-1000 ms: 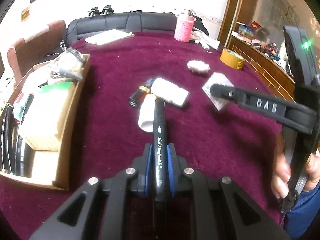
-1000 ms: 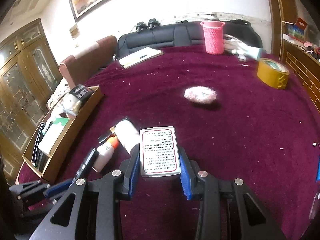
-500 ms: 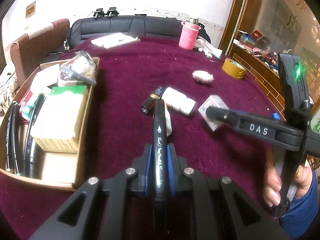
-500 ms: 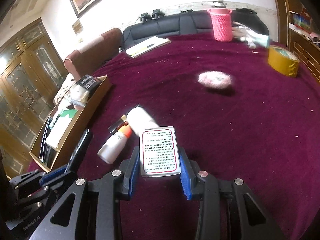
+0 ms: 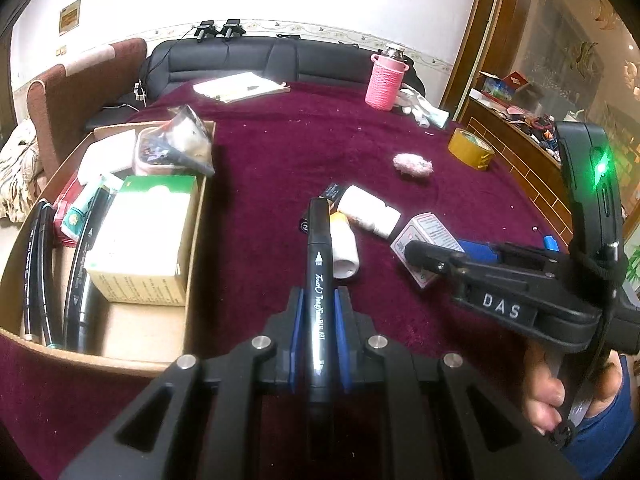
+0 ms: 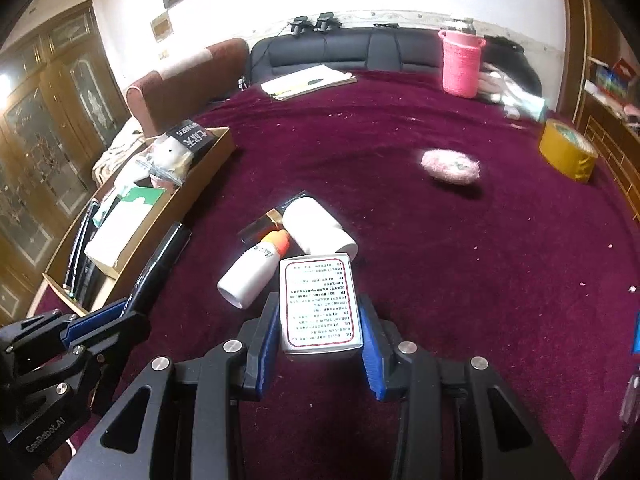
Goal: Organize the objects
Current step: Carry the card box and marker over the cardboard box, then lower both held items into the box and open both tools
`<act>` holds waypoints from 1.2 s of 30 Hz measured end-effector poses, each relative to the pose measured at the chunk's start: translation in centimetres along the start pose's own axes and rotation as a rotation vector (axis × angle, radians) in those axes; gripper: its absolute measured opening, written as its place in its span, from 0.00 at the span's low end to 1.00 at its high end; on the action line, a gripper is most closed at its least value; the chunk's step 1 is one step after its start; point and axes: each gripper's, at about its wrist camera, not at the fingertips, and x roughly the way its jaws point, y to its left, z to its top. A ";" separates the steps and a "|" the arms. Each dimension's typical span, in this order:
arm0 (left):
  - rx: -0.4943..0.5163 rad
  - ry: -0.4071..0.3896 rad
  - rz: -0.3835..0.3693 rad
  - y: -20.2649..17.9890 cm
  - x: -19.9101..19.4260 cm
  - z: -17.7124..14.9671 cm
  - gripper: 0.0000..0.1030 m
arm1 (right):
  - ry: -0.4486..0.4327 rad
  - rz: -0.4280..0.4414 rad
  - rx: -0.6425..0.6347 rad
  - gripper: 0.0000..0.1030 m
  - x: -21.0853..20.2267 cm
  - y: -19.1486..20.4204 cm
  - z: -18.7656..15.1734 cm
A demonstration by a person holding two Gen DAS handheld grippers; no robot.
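My left gripper (image 5: 319, 300) is shut on a black marker pen (image 5: 319, 264) that sticks out forward above the dark red tablecloth. My right gripper (image 6: 320, 312) is shut on a small white box (image 6: 318, 304) with red-framed print; the same white box (image 5: 428, 236) shows in the left wrist view at the right gripper's (image 5: 424, 256) tips. Just ahead of both lie a white bottle with an orange cap (image 6: 256, 268), a white jar (image 6: 320, 228) and a dark gold-capped tube (image 6: 266, 220). A cardboard box (image 5: 198, 240) holding several items stands at the left.
A pink fluffy ball (image 6: 450, 166), a yellow tape roll (image 6: 568, 154), a pink-sleeved bottle (image 6: 460, 62) and papers (image 6: 308, 82) lie farther back. A black sofa (image 5: 240, 58) stands beyond the table. A person's hand (image 5: 548, 392) grips the right tool.
Both grippers have drifted left toward the cardboard box, carrying the marker and the white box. The cardboard box now looms larger in the left wrist view.
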 end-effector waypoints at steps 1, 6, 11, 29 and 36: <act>0.000 0.000 0.000 0.0 0.0 0.0 0.14 | 0.002 -0.005 -0.005 0.40 0.0 0.1 0.0; 0.007 0.002 -0.001 -0.1 0.1 0.0 0.14 | 0.018 0.015 0.028 0.40 0.4 -0.3 0.1; 0.009 0.008 -0.002 -0.2 0.3 -0.1 0.14 | 0.013 0.000 0.010 0.39 0.2 0.0 0.2; -0.049 -0.066 0.003 2.8 -3.2 1.0 0.14 | 0.010 0.079 -0.044 0.39 -1.6 4.9 1.3; -0.148 -0.132 0.073 8.6 -6.2 1.7 0.14 | 0.032 0.150 -0.094 0.39 -1.1 9.5 2.8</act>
